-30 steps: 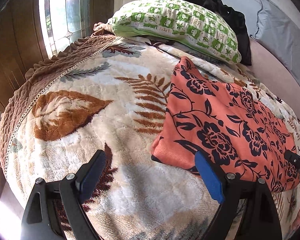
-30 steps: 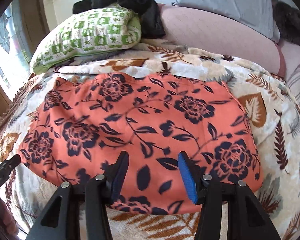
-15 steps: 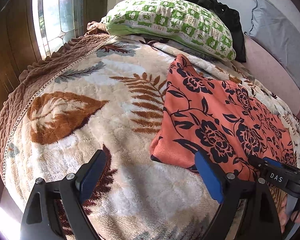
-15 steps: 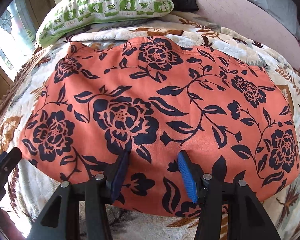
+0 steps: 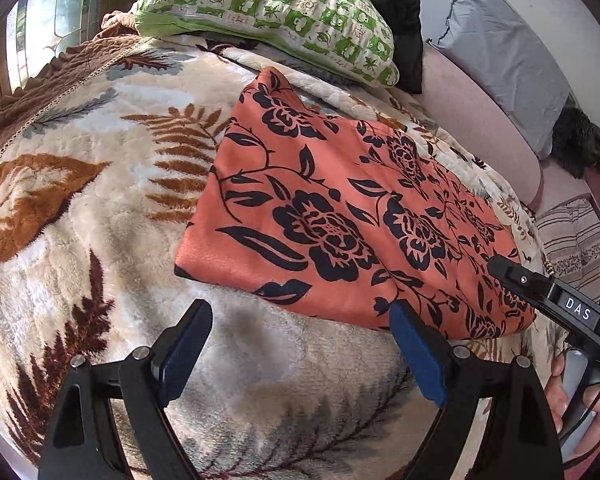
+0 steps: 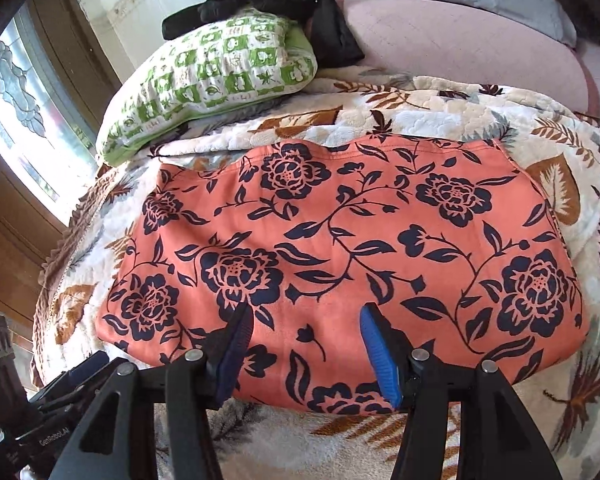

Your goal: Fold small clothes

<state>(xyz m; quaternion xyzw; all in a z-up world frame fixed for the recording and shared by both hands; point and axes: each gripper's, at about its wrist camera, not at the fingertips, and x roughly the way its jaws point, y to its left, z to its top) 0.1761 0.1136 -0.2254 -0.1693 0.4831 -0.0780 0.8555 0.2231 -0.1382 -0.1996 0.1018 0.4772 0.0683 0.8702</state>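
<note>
The garment (image 6: 340, 248) is a soft cloth, orange with dark flowers, smooth and with a weak sheen. The blanket (image 5: 100, 208) under it is thick plush, fluffy and matt, with a quilted relief. Its brown border (image 5: 56, 76) looks like rougher cloth with a ruffled edge. The pillow (image 6: 212, 80) has a printed cotton-like cover, matt and a little wrinkled. The left gripper (image 5: 300, 356) and the right gripper (image 6: 306, 354) are of black matt plastic with small shiny metal pins; the pads (image 6: 378, 356) are blue and ribbed, like rubber. The window (image 6: 16, 92) has textured glass in a wood frame.
</note>
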